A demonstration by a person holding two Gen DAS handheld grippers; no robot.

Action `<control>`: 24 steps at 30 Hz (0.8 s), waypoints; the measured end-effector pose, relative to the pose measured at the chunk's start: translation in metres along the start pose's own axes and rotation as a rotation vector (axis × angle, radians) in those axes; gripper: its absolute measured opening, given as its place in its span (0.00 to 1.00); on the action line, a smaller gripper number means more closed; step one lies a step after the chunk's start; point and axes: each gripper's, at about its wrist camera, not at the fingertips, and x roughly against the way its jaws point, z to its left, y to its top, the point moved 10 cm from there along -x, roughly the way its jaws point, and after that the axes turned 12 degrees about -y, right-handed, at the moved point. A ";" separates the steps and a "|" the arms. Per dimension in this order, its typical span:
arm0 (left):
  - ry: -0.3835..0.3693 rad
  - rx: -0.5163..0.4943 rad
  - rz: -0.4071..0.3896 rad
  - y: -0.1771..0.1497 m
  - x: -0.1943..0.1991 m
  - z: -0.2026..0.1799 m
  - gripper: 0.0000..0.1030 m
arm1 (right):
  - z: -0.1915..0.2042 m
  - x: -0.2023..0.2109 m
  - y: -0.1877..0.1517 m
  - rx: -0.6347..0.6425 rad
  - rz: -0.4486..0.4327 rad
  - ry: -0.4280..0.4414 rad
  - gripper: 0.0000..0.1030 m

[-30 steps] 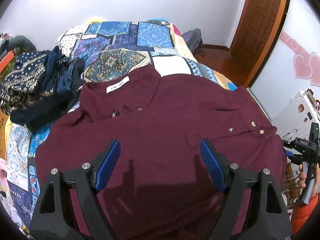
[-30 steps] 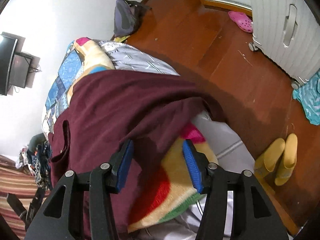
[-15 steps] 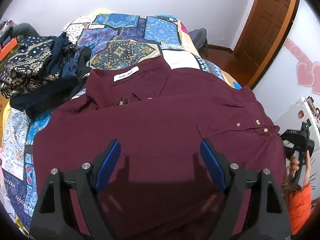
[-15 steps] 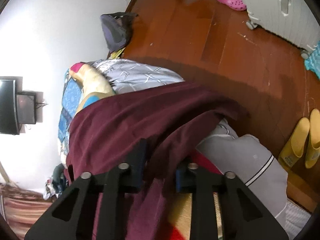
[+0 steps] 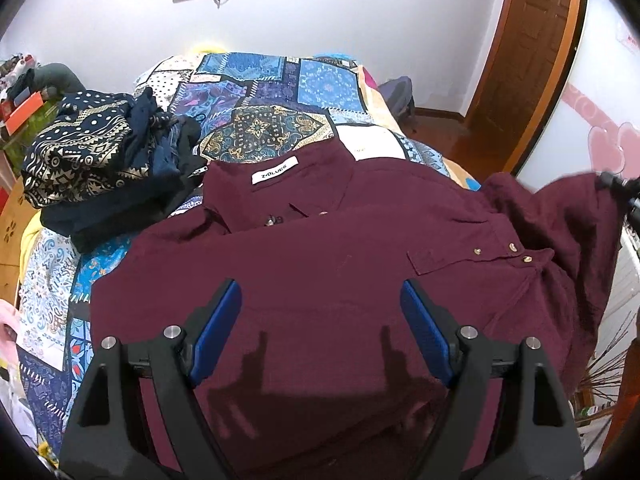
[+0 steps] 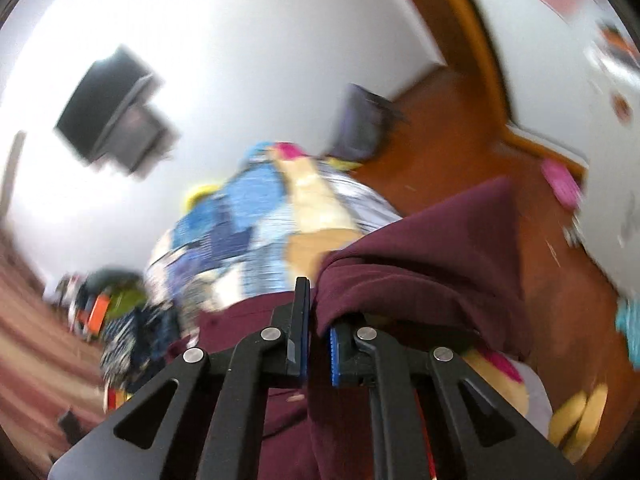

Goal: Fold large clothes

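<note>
One maroon shirt [image 5: 320, 248] lay spread front-up on the patchwork bedspread [image 5: 272, 92], collar toward the far wall. My left gripper [image 5: 320, 320] hovered over its lower front, blue pads wide apart, nothing between them, not touching cloth. My right gripper [image 6: 318, 320] had just been closing and pinched a fold of the shirt's right edge [image 6: 420, 272]; that edge hung raised off the bed. Dark patterned clothes pile [image 5: 96, 164] sat left of the collar.
</note>
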 end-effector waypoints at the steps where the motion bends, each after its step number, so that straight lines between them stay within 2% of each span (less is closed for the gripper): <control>1: -0.003 0.001 -0.004 0.000 0.002 0.001 0.79 | 0.015 0.006 -0.003 0.042 -0.009 0.022 0.07; 4: -0.009 0.002 -0.014 -0.002 0.008 0.004 0.79 | 0.061 0.016 -0.028 0.170 0.011 0.084 0.07; 7: -0.016 0.004 -0.018 -0.006 0.013 0.006 0.79 | 0.084 0.002 -0.063 0.266 0.081 0.091 0.07; 11: -0.016 0.008 -0.015 -0.014 0.016 0.010 0.79 | 0.090 -0.033 -0.116 0.331 0.231 0.085 0.07; 16: -0.013 0.021 -0.002 -0.025 0.018 0.015 0.79 | 0.075 -0.065 -0.170 0.371 0.368 0.010 0.10; 19: -0.011 0.025 0.007 -0.029 0.018 0.015 0.79 | 0.072 -0.065 -0.175 0.401 0.389 -0.014 0.10; 24: -0.004 0.011 0.002 -0.026 0.019 0.009 0.79 | 0.075 -0.048 -0.160 0.384 0.409 0.014 0.14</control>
